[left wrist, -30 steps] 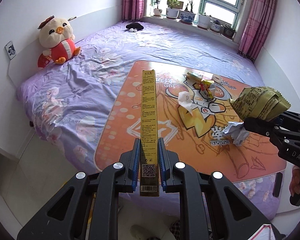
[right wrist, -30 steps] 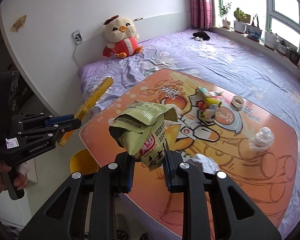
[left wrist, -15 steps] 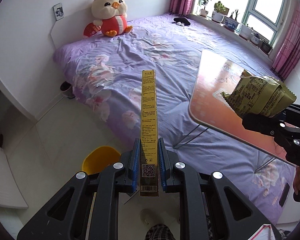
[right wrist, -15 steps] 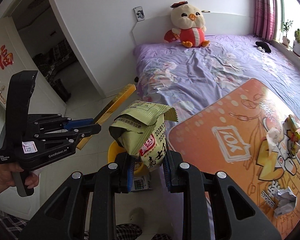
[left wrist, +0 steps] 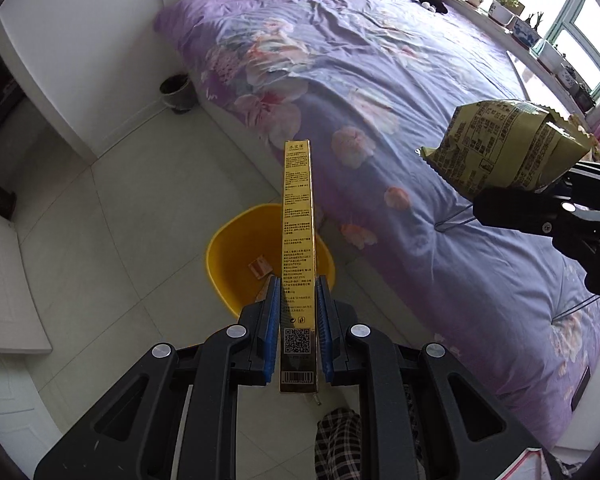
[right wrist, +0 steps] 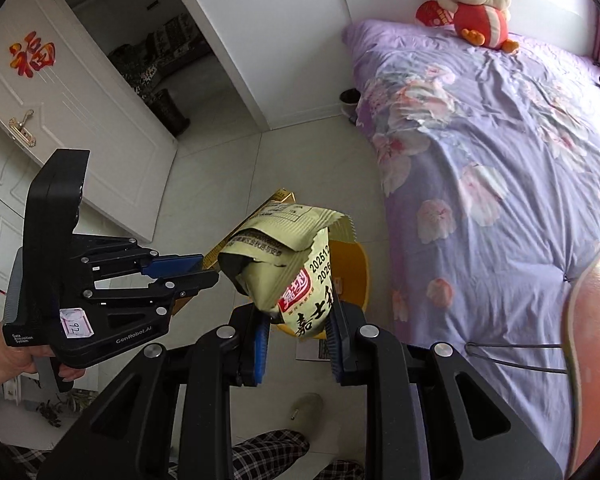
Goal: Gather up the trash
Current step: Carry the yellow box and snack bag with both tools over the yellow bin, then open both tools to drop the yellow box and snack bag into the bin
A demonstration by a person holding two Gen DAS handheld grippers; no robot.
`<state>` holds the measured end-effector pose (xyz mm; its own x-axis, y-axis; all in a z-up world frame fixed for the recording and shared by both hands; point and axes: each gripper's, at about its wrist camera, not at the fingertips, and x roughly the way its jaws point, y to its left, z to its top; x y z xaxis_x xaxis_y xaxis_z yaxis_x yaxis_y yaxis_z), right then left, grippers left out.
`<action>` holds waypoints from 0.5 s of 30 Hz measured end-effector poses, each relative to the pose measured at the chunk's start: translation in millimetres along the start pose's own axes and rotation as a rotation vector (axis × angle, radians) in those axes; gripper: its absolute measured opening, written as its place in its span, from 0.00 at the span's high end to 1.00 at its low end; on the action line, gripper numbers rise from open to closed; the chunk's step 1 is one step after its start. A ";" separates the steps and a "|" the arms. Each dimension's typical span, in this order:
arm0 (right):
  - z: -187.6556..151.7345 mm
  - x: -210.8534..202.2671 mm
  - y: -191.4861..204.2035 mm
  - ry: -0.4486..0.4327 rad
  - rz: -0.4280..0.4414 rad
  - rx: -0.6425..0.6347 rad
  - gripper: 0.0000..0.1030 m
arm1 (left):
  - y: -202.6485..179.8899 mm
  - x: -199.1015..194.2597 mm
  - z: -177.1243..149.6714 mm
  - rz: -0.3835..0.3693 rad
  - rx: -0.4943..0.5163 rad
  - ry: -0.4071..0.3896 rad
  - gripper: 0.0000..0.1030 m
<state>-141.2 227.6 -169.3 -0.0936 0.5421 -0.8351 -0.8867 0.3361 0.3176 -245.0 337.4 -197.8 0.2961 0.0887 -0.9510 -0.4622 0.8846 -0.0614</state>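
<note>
My left gripper (left wrist: 297, 312) is shut on a long narrow gold box (left wrist: 297, 220), which sticks out over a yellow bin (left wrist: 236, 276) on the floor. A small brown scrap (left wrist: 259, 267) lies inside the bin. My right gripper (right wrist: 298, 330) is shut on a crumpled green snack bag (right wrist: 288, 256), held above the same yellow bin (right wrist: 354, 276), which the bag mostly hides. From the left wrist view the snack bag (left wrist: 508, 148) hangs to the right, over the bed's edge. The left gripper (right wrist: 180, 268) shows at the left of the right wrist view, with the gold box (right wrist: 278, 196) peeking behind the bag.
A purple flowered bed (left wrist: 380, 80) fills the right side, with a plush chick (right wrist: 474, 4) at its head. A dark bin (left wrist: 176, 90) stands by the headboard. The folding table's edge (right wrist: 572, 320) and wire leg (right wrist: 516, 346) lie right. Plaid trouser legs (left wrist: 338, 440) are below. A white door (right wrist: 60, 112) stands open.
Both grippers swung left and down, away from the orange table toward the floor. The yellow bin now sits right under the gold box, and the table has slid out of view.
</note>
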 end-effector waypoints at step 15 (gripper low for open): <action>-12.3 201.9 -18.1 0.330 -0.005 -0.073 0.75 | 61.6 147.5 -21.1 0.002 -0.054 0.211 0.83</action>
<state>-149.6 321.5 -349.2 -0.2206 0.2582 -0.9406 -0.9163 0.2756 0.2906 -247.4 395.3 -348.2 0.1162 -0.0127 -0.9931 -0.5082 0.8583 -0.0704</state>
